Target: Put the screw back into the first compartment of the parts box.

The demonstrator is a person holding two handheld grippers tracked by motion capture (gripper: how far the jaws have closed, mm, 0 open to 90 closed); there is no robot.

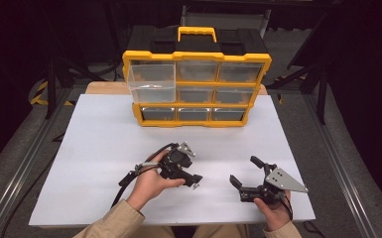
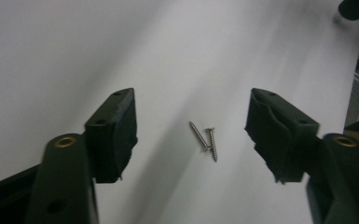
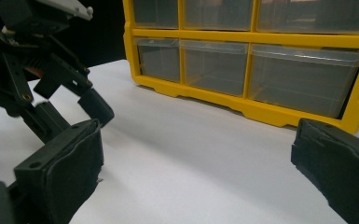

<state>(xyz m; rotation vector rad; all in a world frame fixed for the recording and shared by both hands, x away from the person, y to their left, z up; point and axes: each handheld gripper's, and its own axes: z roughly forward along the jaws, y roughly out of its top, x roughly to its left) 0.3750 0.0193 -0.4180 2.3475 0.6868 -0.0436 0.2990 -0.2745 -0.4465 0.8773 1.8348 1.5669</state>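
right now my left gripper (image 2: 193, 123) hangs over two small screws (image 2: 206, 140) lying crossed on the white table (image 2: 74, 46) — its fingers spread wide, holding nothing. my right gripper (image 3: 191, 177) sits nearby, fingers wide open too and empty, facing the yellow drawer organizer (image 3: 242, 39) at the table's far side.

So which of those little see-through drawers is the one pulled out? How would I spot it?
Start at the yellow organiser case standing at the far side of the white table, the one with the yellow handle on top. Go to its top row and take the left-hand corner. That clear drawer juts forward towards the person, while its neighbours sit flush in the frame.
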